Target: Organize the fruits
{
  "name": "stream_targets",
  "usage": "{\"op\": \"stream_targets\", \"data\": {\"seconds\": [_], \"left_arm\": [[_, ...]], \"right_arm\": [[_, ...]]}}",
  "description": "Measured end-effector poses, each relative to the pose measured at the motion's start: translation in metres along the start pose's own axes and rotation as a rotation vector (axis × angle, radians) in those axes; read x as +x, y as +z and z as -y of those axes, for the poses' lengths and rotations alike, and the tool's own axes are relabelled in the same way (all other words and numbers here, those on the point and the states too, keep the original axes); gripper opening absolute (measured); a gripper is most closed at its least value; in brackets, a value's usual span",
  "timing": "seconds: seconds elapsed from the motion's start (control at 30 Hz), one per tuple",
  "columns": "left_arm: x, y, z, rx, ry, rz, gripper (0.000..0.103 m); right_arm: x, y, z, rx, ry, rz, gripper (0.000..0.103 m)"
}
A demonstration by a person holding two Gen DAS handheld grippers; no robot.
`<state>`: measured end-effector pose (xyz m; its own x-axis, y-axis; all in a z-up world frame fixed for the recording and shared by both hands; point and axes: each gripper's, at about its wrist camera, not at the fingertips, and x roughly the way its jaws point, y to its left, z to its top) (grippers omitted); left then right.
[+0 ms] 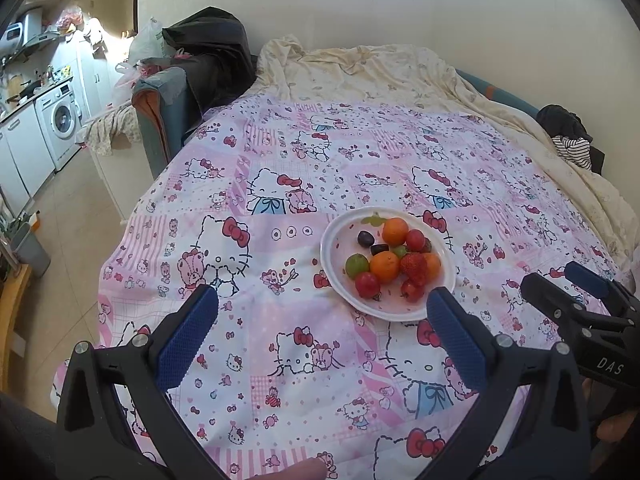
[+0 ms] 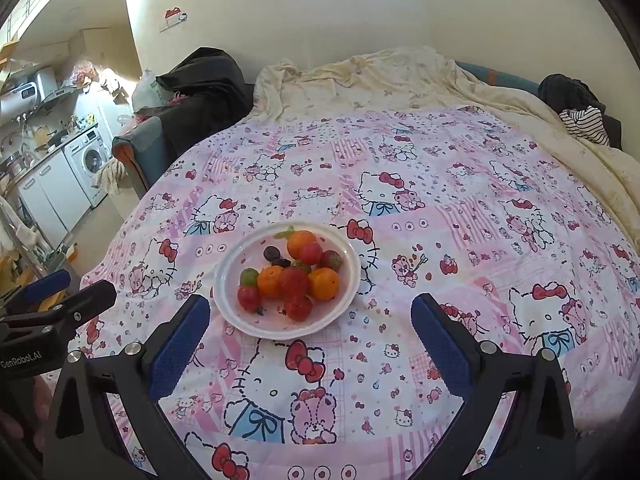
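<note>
A white plate [image 1: 334, 240] [image 2: 228, 280] sits on the pink cartoon-print bedsheet and holds a small pile of fruit: oranges [image 1: 385, 266] [image 2: 323, 283], a strawberry [image 1: 414, 264] [image 2: 293, 282], red cherry tomatoes [image 1: 367, 284] [image 2: 249, 297], a green lime [image 1: 357, 265] [image 2: 249, 277] and dark grapes [image 1: 365, 238] [image 2: 271, 253]. My left gripper [image 1: 322, 312] hovers open just short of the plate, empty. My right gripper [image 2: 310, 320] is open too, with the plate just beyond its left finger. Each gripper shows at the edge of the other's view: the right gripper [image 1: 560, 284] and the left gripper [image 2: 68, 292].
A rumpled cream blanket [image 1: 380, 68] covers the bed's far side, with dark and striped clothes [image 1: 572, 140] at the far right. A black bag [image 1: 212, 52] rests on a chair at the bed's left corner. Kitchen units and a washing machine [image 1: 60, 120] stand far left.
</note>
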<state>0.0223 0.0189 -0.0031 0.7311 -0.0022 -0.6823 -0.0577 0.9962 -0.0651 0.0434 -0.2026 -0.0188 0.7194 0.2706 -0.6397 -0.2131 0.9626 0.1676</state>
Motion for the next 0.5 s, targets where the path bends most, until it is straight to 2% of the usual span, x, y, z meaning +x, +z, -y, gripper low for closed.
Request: {"op": "stream_targets", "data": {"seconds": [0.5], "left_arm": [[0.0004, -0.0005, -0.0005, -0.005, 0.001, 0.0, 0.103]], "right_arm": [[-0.0012, 0.0011, -0.0018, -0.01, -0.005, 0.005, 0.103]]}}
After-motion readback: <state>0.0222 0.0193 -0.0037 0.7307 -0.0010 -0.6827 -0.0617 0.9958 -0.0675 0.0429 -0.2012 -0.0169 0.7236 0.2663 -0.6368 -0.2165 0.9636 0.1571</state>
